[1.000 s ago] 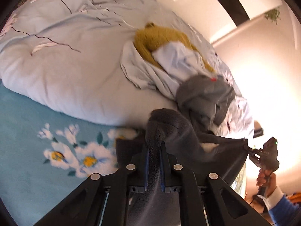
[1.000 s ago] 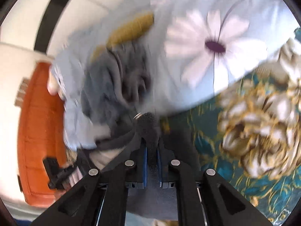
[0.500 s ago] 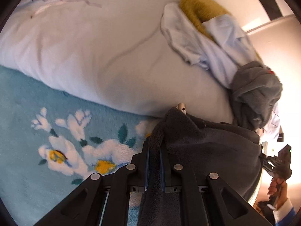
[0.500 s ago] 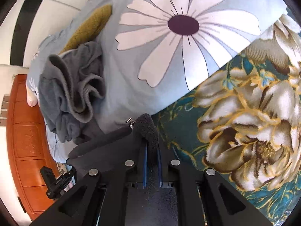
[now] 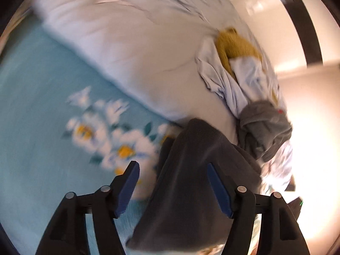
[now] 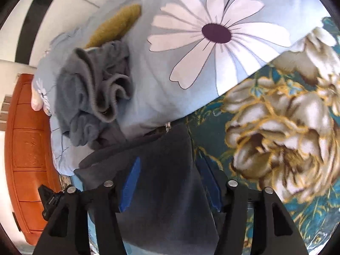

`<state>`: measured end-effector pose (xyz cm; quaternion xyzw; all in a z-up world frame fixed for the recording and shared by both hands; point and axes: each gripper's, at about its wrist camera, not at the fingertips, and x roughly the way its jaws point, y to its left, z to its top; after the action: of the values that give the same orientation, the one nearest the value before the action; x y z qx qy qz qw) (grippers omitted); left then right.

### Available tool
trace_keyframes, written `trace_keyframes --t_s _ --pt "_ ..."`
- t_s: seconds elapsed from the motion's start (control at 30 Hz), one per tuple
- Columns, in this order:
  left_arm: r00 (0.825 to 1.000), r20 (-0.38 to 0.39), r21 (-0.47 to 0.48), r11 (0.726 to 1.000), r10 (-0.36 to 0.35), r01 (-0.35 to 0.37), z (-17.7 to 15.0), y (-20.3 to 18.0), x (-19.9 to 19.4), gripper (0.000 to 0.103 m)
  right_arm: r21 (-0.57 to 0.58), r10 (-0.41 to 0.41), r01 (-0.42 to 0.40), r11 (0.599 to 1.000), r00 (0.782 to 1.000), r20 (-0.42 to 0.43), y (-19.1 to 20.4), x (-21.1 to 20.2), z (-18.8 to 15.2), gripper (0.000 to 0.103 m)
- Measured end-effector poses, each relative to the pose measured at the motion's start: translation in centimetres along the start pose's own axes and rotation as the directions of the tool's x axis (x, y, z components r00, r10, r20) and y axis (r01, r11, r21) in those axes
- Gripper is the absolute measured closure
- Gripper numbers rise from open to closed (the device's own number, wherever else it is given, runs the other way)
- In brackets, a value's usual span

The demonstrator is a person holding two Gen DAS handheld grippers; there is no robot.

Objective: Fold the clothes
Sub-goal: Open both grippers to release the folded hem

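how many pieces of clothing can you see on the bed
4: dark grey garment between the open fingers, lighter grey garment bunched beyond it, pale blue shirt further back, mustard sweater behind that. More may be hidden in the pile.

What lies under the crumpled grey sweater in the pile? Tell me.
Under the grey sweater lies the pale blue flowered duvet; a mustard sweater peeks out behind it. Anything directly beneath is covered.
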<state>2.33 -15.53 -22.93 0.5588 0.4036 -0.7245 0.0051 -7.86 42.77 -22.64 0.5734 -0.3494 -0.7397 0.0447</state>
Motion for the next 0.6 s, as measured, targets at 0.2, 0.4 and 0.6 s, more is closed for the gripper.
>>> trace_keyframes --t_s 0.2,0.4,0.6 --pt "0.992 0.045 -0.282 0.951 -0.115 0.123 -8.7 5.6 -1.1 0.016 0.224 0.103 -0.122 0.967 0.990 0.096 -5.0 -3.6 -7.9 0.031" --pt "0.983 -0.001 -0.283 0.943 -0.183 0.175 -13.3 4.6 1.7 0.006 0.455 0.222 -0.261 0.851 0.965 0.138 -9.3 -2.3 -15.9 0.030" --pt "0.979 -0.021 -0.203 0.960 -0.204 0.196 -12.1 1.6 6.2 0.005 0.460 0.300 -0.352 0.815 0.936 0.185 -8.3 1.9 -15.7 0.029"
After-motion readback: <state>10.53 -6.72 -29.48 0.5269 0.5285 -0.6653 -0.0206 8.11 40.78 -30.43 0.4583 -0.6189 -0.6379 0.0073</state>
